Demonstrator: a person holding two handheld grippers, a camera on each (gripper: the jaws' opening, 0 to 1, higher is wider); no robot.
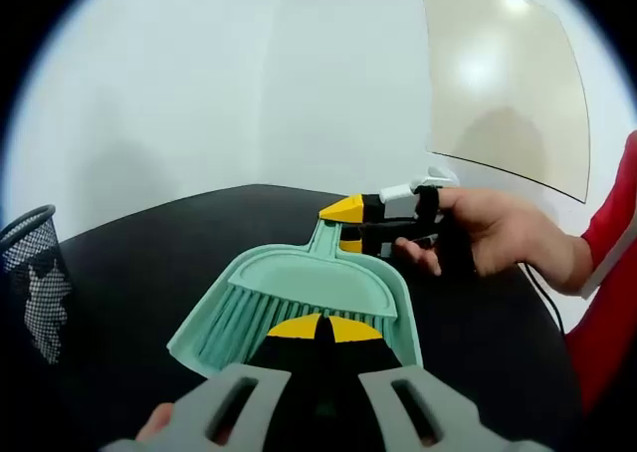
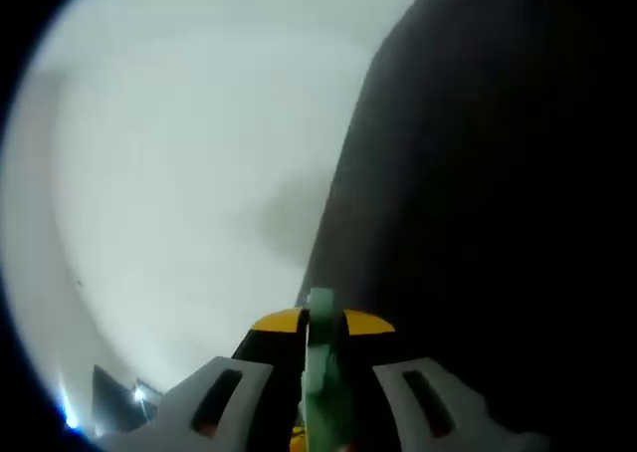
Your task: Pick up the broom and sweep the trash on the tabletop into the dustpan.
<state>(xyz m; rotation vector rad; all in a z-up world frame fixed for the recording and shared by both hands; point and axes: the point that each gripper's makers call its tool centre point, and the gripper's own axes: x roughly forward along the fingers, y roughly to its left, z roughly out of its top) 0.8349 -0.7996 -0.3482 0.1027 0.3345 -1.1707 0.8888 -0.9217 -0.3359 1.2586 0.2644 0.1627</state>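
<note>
Your left hand-held gripper (image 1: 320, 335) clamps the light broom (image 1: 244, 318), its soft bristles lying in the dustpan (image 1: 328, 283); your right hand-held gripper (image 2: 320, 325) pinches that stiff plastic dustpan's handle above the black worktop (image 1: 139, 263).

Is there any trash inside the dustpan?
Cannot tell. In the left gripper view the broom bristles sit inside the green dustpan and hide part of its floor; the bare part shows no trash.

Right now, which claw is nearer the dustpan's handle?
Right. The right claw is clamped on the dustpan handle at the pan's far end; the left claw sits at the pan's open mouth, shut on the broom.
</note>
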